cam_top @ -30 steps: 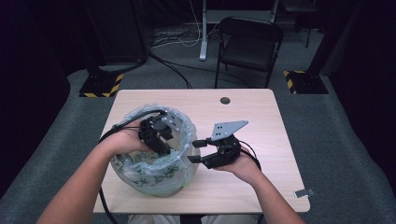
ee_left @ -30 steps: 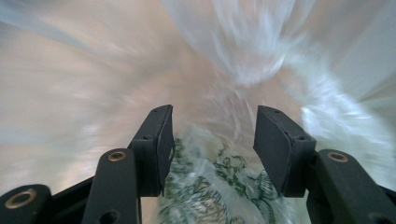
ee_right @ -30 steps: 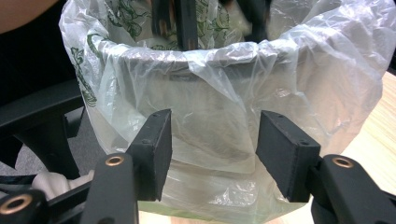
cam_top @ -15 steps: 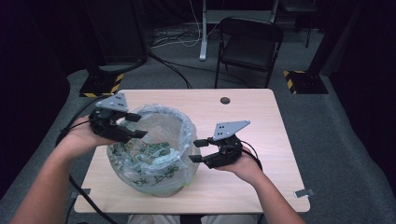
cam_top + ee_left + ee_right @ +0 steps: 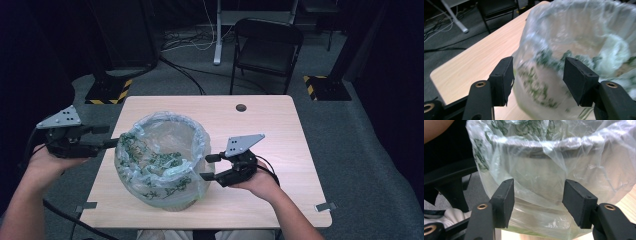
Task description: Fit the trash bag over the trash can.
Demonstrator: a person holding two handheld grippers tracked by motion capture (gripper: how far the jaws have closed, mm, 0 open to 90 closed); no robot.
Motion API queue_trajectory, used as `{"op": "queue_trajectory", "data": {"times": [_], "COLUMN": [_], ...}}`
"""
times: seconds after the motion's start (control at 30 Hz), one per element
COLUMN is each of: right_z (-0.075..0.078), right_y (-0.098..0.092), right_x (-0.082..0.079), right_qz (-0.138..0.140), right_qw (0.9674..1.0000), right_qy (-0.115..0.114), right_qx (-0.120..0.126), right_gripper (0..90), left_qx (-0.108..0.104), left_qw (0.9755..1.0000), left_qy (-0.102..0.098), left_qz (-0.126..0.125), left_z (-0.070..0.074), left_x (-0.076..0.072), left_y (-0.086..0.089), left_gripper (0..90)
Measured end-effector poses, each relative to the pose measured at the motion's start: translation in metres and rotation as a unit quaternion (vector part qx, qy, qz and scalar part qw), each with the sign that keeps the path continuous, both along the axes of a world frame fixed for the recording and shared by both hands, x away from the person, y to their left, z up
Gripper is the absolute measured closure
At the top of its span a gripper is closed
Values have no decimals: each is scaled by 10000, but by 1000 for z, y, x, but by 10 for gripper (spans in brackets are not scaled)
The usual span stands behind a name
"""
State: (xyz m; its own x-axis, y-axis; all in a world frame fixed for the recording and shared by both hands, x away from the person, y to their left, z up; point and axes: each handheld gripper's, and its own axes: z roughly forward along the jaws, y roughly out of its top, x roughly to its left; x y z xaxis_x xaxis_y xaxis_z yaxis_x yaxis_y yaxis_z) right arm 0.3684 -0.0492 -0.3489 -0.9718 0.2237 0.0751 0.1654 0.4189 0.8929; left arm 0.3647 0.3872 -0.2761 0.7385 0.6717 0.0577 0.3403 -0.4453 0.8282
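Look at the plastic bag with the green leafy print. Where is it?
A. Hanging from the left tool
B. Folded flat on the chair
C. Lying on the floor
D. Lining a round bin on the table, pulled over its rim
D. The plastic bag sits in a round bin on the table, its top turned down over the rim, between the left tool and the right tool, both open beside it.
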Motion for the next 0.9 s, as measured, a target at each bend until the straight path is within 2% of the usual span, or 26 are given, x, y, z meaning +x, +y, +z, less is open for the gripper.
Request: {"op": "queue_trajectory", "data": {"times": [0.13,0.23,0.3,0.4,0.5,0.6,0.67,0.77,0.9], "right_z": [-3,-6,-7,-9,-12,-18,-22,-27,-31], "right_y": [-2,-3,-1,4,5,5,5,5,7], "right_x": [6,12,14,13,12,13,15,17,20], "right_qz": [-100,-145,-70,129,145,101,32,15,-82], "right_qw": [9999,9998,9998,9997,9996,9995,9994,9993,9990], "right_qy": [41,152,158,195,188,267,279,331,383], "right_qx": [-40,5,23,-6,-119,-126,-179,-167,-219], "right_gripper": [417,416,421,455,559,683,719,707,630], "left_qx": [-39,72,102,148,-62,-104,-107,-110,-130], "left_qw": [9996,9986,9977,9972,9970,9969,9968,9967,9966], "left_qy": [264,451,508,538,584,609,657,703,746], "left_qz": [-28,-261,-447,-498,-494,-480,-451,-398,-317], "left_z": [-25,-42,-49,-57,-63,-70,-75,-81,-87], "left_x": [0,0,-1,-1,-1,-2,-1,1,3], "left_y": [7,0,-5,-8,-6,-6,-7,-7,-7], "left_gripper": [420,423,433,473,497,523,522,516,502]}}
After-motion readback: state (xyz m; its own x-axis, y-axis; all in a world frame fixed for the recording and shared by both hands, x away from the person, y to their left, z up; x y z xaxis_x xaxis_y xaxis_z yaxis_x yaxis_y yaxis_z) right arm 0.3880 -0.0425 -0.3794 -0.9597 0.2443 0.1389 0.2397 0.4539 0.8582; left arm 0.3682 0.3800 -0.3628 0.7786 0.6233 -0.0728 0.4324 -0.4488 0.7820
